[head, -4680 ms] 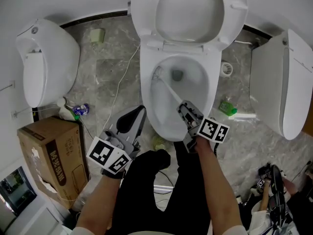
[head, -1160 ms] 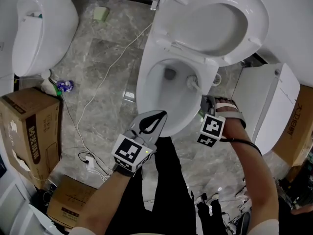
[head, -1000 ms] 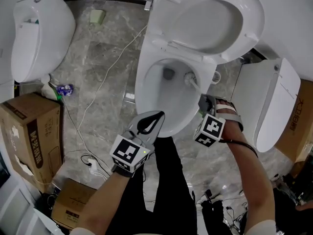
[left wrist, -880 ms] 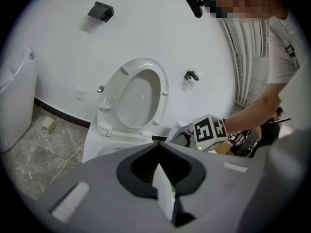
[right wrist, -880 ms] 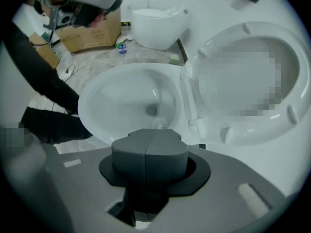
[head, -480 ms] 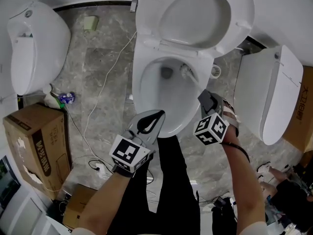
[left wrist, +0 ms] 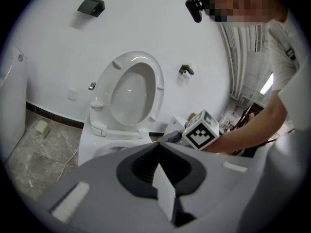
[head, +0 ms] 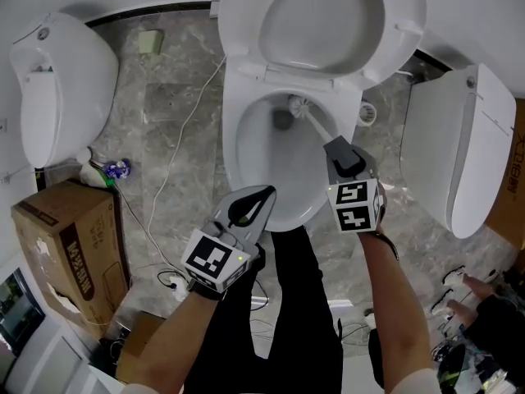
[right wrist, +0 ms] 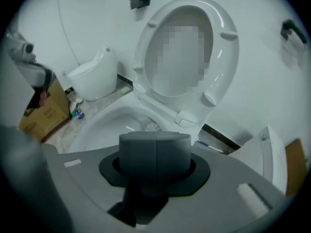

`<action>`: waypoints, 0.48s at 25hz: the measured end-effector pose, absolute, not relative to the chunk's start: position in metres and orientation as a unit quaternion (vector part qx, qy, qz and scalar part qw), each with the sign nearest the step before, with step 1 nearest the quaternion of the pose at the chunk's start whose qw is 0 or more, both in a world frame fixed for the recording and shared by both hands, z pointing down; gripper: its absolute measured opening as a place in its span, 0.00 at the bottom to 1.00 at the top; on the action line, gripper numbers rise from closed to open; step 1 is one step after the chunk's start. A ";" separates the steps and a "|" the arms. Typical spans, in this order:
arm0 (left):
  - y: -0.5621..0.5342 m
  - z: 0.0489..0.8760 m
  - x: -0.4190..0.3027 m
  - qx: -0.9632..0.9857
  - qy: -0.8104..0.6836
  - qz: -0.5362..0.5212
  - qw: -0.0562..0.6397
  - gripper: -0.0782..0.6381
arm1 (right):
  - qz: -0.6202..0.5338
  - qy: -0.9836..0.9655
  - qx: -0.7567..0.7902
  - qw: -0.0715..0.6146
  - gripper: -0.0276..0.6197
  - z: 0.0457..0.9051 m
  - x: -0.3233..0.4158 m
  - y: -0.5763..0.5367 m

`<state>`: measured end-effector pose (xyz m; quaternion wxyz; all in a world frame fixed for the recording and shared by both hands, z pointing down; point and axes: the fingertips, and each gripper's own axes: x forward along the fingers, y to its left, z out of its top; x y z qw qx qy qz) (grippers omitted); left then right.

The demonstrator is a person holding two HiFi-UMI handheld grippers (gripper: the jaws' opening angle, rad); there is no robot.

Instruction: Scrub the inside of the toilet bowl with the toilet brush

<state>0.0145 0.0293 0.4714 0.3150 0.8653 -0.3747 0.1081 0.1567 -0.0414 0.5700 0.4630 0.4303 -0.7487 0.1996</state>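
Note:
The white toilet bowl (head: 254, 158) stands open with its lid (head: 324, 19) raised. My right gripper (head: 338, 150) hovers over the bowl's right rim, shut on the toilet brush handle (head: 318, 127). The brush head (head: 296, 105) rests at the back of the bowl beside the drain, and the brush head (right wrist: 152, 126) also shows past the closed jaws of my right gripper (right wrist: 154, 152). My left gripper (head: 249, 205) hangs over the bowl's front rim, shut with nothing in it. In the left gripper view my left gripper (left wrist: 158, 166) faces the lid (left wrist: 131, 89).
A second white toilet (head: 49, 80) sits at the left and another (head: 459, 146) at the right. A cardboard box (head: 70, 245) stands at the lower left. A white cable (head: 176, 162) trails over the grey marble floor. A person's hand (head: 463, 294) shows at the lower right.
The brush head has swept from the bowl's right wall to its back, by the drain. My right gripper has moved left and up over the rim. The left gripper has stayed still.

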 end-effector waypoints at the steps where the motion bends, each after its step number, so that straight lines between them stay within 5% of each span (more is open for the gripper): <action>1: 0.030 0.472 0.013 0.865 -0.376 0.108 0.315 0.11 | 0.217 -0.753 0.438 0.442 0.29 0.569 0.151 -0.046; 6: 0.032 0.471 0.004 0.862 -0.384 0.108 0.312 0.11 | 0.289 -0.761 0.437 0.383 0.29 0.578 0.119 -0.049; 12: 0.037 0.468 -0.010 0.858 -0.396 0.103 0.310 0.11 | 0.305 -0.776 0.382 0.398 0.29 0.591 0.080 -0.021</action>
